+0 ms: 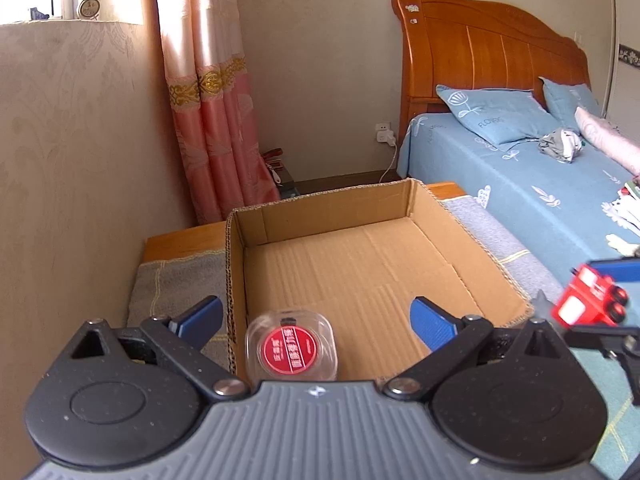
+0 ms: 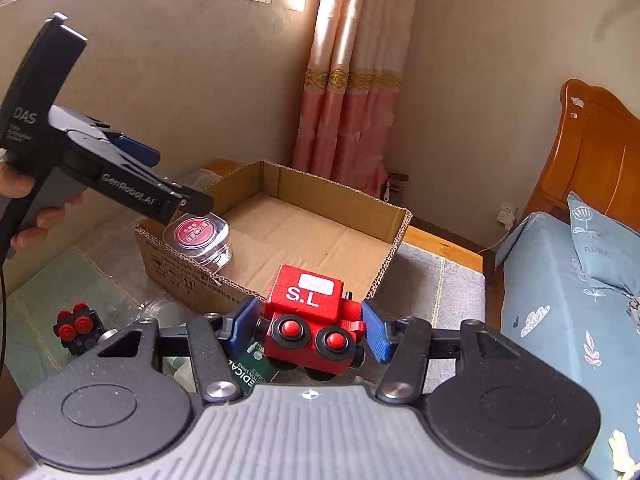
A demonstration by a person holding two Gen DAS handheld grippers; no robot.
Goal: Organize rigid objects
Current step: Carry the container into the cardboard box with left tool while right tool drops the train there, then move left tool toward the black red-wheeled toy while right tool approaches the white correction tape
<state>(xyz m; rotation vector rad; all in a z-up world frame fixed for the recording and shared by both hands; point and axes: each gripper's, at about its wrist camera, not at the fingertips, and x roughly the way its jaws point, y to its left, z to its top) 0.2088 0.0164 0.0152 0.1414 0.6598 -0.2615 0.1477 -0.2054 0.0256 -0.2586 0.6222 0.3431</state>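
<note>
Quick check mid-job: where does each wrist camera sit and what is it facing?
Left wrist: behind the open left gripper, looking down into the cardboard box, jar below.
Right wrist: behind the right gripper clamping the red toy; a hand shows.
Shared: box, jar, toy, curtain, bed.

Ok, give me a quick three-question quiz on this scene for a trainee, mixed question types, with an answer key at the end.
1. True or false: the right gripper is shut on the red toy train.
2. Multiple choice: where is the clear jar with the red lid? A) on the bed B) inside the cardboard box, at its near corner C) between pads that press on it
3. Fill in: the left gripper hangs over the box with its jaws ____.

Key: 1 true; 2 B; 3 open, with the jar below and nothing gripped.
</note>
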